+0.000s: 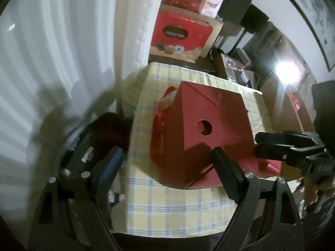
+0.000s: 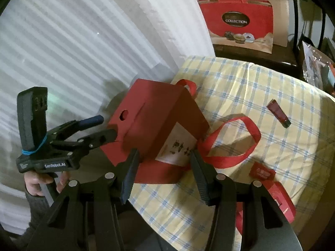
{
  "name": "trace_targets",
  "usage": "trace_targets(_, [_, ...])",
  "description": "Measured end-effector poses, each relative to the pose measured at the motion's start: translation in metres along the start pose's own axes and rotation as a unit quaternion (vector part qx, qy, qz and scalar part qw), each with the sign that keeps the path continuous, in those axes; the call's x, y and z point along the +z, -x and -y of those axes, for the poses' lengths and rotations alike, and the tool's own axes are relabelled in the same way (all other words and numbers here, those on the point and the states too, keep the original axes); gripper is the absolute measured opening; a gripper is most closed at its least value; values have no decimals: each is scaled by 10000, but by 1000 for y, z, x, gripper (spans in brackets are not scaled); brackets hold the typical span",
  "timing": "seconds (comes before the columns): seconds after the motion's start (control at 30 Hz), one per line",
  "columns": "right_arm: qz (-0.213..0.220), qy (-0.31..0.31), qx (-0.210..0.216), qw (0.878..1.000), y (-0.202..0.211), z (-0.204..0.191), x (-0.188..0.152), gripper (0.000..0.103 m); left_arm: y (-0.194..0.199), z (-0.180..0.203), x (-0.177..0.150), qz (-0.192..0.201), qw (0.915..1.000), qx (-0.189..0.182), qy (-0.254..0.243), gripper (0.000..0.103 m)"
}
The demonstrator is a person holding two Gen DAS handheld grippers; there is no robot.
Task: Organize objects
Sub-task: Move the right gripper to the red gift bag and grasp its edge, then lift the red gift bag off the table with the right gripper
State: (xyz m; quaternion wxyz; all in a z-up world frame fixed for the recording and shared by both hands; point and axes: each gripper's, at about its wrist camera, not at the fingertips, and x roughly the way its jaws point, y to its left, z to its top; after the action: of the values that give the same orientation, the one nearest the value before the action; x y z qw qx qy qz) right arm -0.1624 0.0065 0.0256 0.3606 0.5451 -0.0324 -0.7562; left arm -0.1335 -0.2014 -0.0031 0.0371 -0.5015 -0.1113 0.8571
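Note:
A red cardboard box [image 1: 209, 125] with a round hole in one face stands tilted on a flat red tote bag [image 2: 159, 171] on the checked tablecloth. The bag's looped handle [image 2: 236, 140] lies to the box's right. My left gripper [image 1: 167, 161] is open, its fingers wide on either side of the box's near corner without touching it. In the right wrist view this left gripper [image 2: 102, 127] sits at the box's holed face. My right gripper [image 2: 165, 163] straddles the bag's near edge below the box, and I see no pad pressing on it. The right gripper [image 1: 257, 144] shows beside the box.
The checked tablecloth [image 2: 251, 83] also carries a small dark red tube [image 2: 278, 115], a red tag [image 2: 262, 172] and a red pouch [image 2: 280, 198]. A red "Collection" gift bag [image 1: 180, 33] stands behind the table. A white ribbed curtain [image 2: 73, 52] hangs at the left.

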Motion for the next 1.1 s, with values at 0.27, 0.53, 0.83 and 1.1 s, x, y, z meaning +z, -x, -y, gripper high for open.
trace_targets(0.27, [0,250,110,9996,-12,-21,4,43,10,1,0,176,9975,583,-345,84])
trace_targets(0.53, [74,434,124,9990,-19,-43,12,41,15,-16,-1,205,9973,686,-177,81])
trace_targets(0.83, [53,528,427,9977,-31,-69,28,46,16,-64,2,80,9959,-347,832,85])
trace_targets(1.1, [-15,560,799,9952,-36,-71,31,51,-3,-93,2,-191,9856,-1054,1308,90])
